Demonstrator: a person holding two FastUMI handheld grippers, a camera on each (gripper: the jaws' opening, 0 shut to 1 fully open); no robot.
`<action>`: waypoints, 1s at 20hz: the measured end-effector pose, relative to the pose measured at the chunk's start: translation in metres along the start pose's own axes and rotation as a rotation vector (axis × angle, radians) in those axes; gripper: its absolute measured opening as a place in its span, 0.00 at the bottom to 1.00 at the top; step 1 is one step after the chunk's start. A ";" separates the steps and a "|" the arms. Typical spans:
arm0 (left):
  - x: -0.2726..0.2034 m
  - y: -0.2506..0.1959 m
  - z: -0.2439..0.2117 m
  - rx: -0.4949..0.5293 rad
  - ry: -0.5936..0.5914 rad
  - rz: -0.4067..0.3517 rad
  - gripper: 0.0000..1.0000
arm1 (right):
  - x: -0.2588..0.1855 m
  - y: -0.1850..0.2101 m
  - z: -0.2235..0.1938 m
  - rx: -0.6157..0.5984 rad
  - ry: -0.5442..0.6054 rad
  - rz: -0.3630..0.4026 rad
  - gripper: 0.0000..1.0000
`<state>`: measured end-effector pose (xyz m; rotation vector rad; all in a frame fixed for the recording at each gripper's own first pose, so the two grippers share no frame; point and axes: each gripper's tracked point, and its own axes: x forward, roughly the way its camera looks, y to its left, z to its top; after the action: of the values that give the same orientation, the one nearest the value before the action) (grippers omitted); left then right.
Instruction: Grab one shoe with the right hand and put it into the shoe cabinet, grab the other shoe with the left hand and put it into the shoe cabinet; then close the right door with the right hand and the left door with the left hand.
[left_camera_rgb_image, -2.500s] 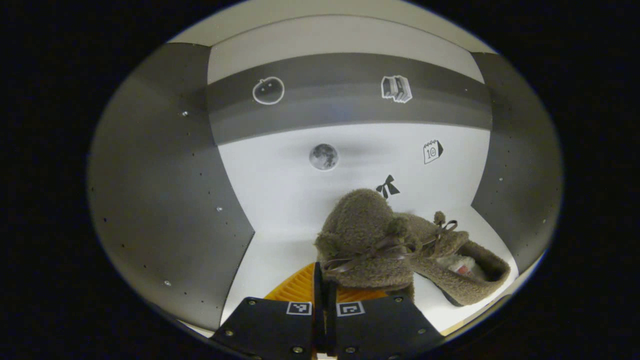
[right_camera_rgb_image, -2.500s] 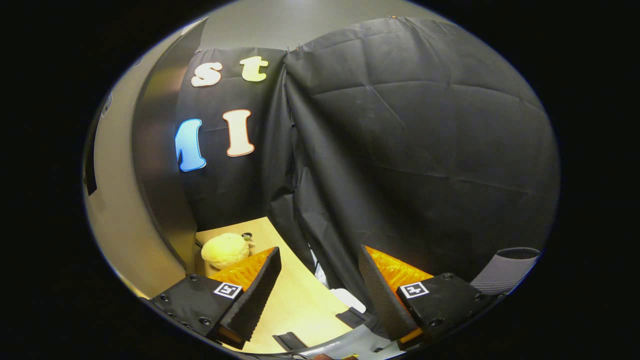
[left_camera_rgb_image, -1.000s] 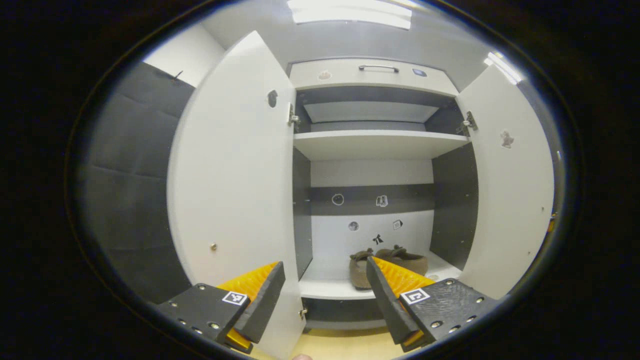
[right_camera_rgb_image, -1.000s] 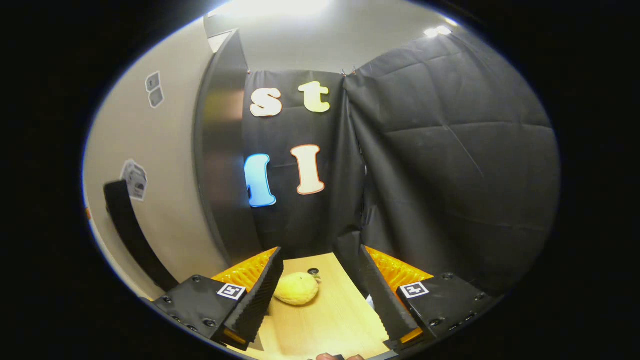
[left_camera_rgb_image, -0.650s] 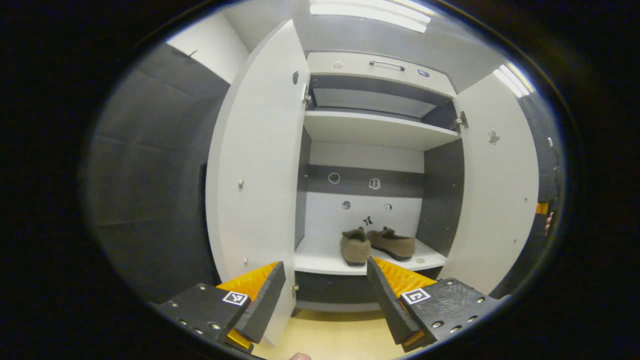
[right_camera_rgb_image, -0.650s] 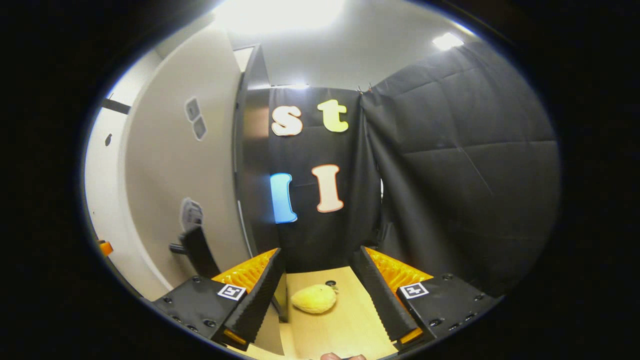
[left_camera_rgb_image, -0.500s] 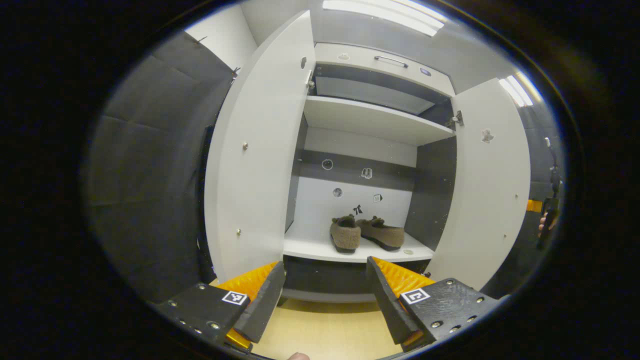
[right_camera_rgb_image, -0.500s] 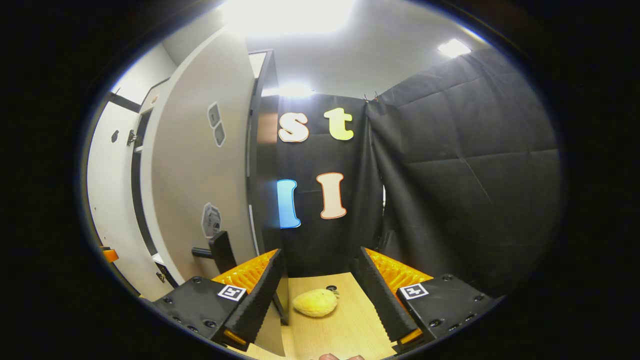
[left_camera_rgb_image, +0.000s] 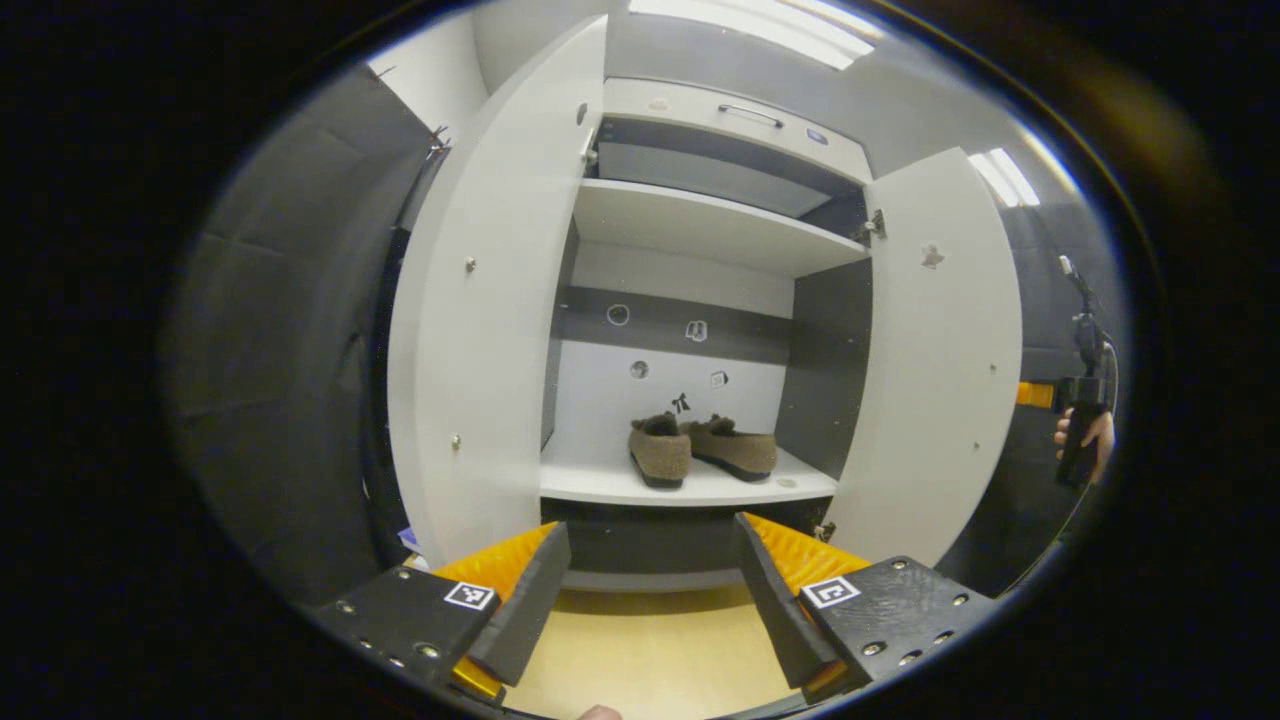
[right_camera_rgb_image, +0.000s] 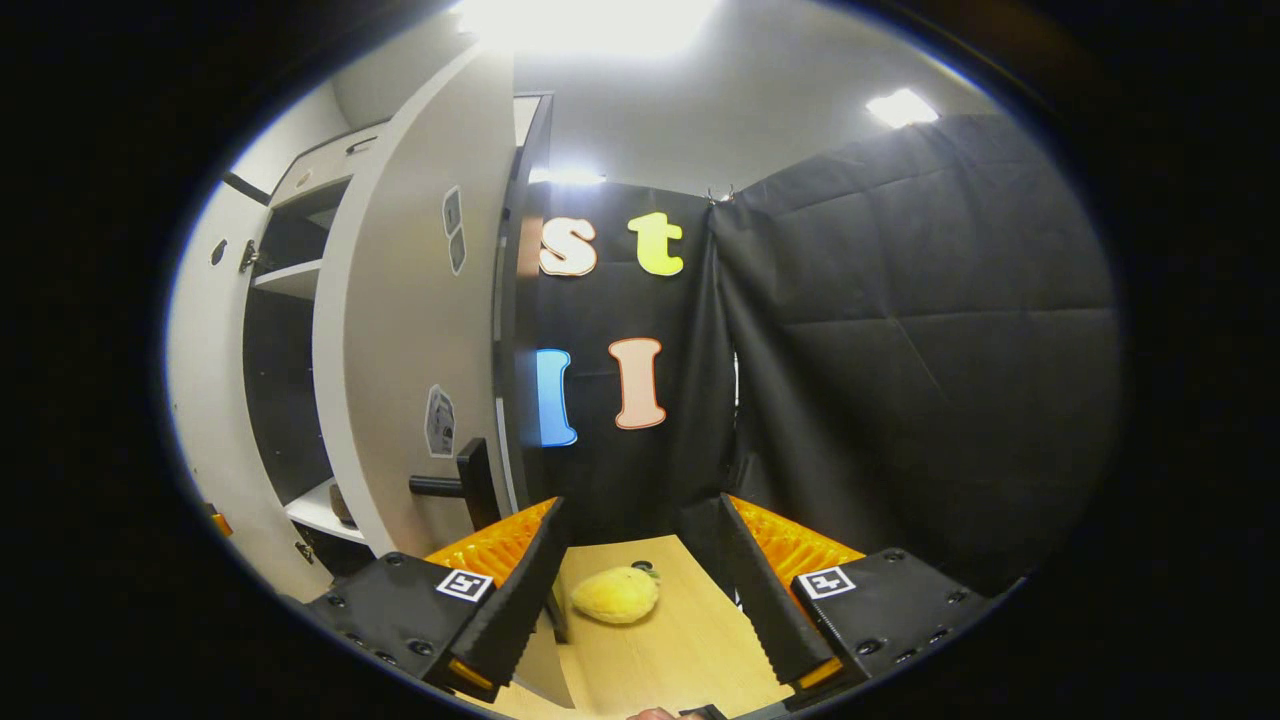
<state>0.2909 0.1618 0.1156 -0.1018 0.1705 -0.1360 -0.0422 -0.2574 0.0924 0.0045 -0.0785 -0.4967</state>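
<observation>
In the left gripper view, the left gripper (left_camera_rgb_image: 645, 590) is spread wide and empty, facing the shoe cabinet (left_camera_rgb_image: 700, 225) straight ahead. Both shoes (left_camera_rgb_image: 700, 452) sit side by side on its lower shelf (left_camera_rgb_image: 600, 482), beyond the fingertips, with the left door (left_camera_rgb_image: 480, 300) and right door (left_camera_rgb_image: 940, 360) standing open to either side. Far to its right, a hand (left_camera_rgb_image: 1085, 440) holds the other gripper.

The right gripper view looks past the right door's outer face (right_camera_rgb_image: 410, 330) and its dark handle (right_camera_rgb_image: 465, 485), just left of the right gripper (right_camera_rgb_image: 640, 590), also wide and empty. Ahead between its fingers, a yellow plush toy (right_camera_rgb_image: 615, 595) lies on the wooden floor (right_camera_rgb_image: 680, 650).
</observation>
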 end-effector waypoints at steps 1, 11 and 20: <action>0.001 -0.002 0.000 0.004 0.002 -0.014 0.94 | -0.001 0.002 -0.001 -0.003 0.000 -0.006 0.92; -0.001 -0.005 0.002 -0.017 -0.012 -0.040 0.94 | -0.011 0.058 -0.002 0.068 0.009 0.094 0.92; -0.038 0.022 0.002 -0.001 -0.009 0.055 0.90 | -0.006 0.153 -0.010 0.139 0.035 0.299 0.92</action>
<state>0.2568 0.1894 0.1212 -0.0986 0.1648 -0.0811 0.0266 -0.1201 0.0856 0.1358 -0.0781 -0.1915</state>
